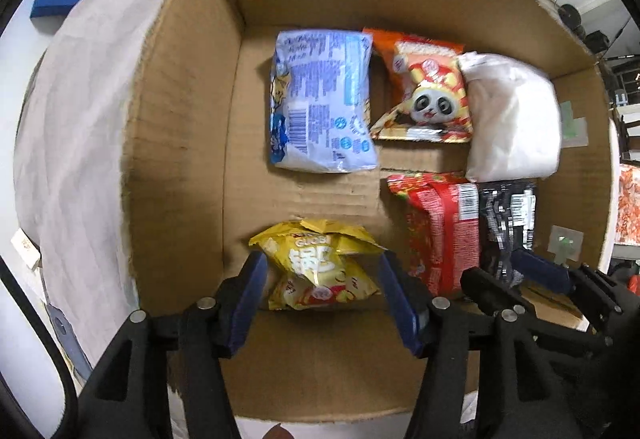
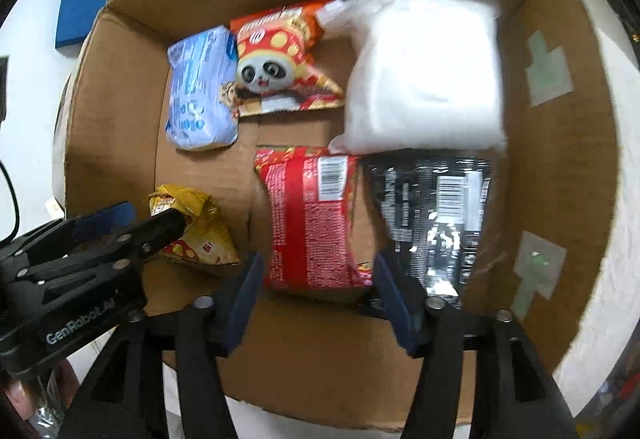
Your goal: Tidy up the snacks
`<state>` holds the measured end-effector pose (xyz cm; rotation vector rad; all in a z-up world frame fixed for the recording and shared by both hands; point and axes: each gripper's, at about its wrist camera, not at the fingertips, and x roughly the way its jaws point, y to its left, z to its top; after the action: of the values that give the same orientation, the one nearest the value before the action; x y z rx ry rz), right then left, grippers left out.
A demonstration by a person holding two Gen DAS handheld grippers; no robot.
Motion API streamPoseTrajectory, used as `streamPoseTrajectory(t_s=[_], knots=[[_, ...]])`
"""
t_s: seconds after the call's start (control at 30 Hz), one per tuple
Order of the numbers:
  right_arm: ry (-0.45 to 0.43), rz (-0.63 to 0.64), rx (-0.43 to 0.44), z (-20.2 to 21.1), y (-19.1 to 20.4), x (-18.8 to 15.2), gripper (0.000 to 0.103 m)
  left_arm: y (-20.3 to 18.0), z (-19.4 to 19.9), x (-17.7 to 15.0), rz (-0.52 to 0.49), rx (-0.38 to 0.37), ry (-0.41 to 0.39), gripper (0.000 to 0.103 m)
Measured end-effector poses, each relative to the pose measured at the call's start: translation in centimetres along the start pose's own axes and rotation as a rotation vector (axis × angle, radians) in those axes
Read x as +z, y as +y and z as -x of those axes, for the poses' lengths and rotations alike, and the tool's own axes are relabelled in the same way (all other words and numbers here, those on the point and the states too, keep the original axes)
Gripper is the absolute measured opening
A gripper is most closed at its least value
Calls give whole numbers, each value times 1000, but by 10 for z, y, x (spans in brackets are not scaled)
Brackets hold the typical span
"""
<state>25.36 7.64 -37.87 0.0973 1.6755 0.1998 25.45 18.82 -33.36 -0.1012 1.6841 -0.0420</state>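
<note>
Between the left gripper's (image 1: pixel 322 279) blue pads sits the yellow bag (image 1: pixel 320 265), crumpled; jaws wide, either side of it, contact with the pads not resolvable. Right gripper (image 2: pixel 318 279) likewise spread, straddling the near end of the red packet (image 2: pixel 310 217), whose long axis runs straight ahead; grip not confirmed. Just right of that, the black packet (image 2: pixel 430 213), parallel. Ahead of the left gripper: blue packet (image 1: pixel 322 101), then panda bag (image 1: pixel 424 95) and white bag (image 1: pixel 512 117) at the far wall of the box (image 1: pixel 180 119). Right view alone shows the left gripper from outside, over the yellow bag.
</note>
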Motion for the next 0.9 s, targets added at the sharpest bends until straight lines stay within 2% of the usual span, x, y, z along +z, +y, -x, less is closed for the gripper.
streamPoseTrajectory(t_s=[0.07, 0.1, 0.2, 0.23, 0.27, 0.3, 0.33, 0.4, 0.47, 0.5, 0.63, 0.9], knots=[[-14, 0, -18, 5, -3, 0, 69, -1, 11, -3, 3, -3, -24, 62], [-26, -1, -32, 9, -6, 1, 70, -1, 18, -5, 3, 2, -41, 68], [-53, -7, -52, 21, -11, -5, 76, -10, 38, -8, 2, 2, -80, 69], [-63, -9, -58, 24, -13, -7, 81, -11, 43, -10, 7, 1, -92, 71], [-73, -12, -62, 29, -13, -8, 84, -14, 49, -12, 10, 1, -107, 76], [-83, -18, -66, 33, -12, -11, 85, -16, 55, -13, 7, 5, -119, 90], [-89, -22, -70, 36, -14, -13, 85, -17, 61, -16, 3, 13, -134, 97], [-105, -30, -72, 49, -17, -22, 89, -11, 68, -15, -8, 32, -160, 97], [-120, -39, -80, 61, -22, -29, 99, -13, 77, -19, -18, 44, -177, 99], [-131, -40, -91, 65, -23, -32, 99, -13, 79, -20, -18, 43, -182, 103], [-163, -39, -128, 79, -28, -39, 103, -12, 84, -25, -7, 39, -210, 103], [-207, -54, -136, 114, -37, -55, 103, -17, 103, -37, -3, 57, -262, 103]])
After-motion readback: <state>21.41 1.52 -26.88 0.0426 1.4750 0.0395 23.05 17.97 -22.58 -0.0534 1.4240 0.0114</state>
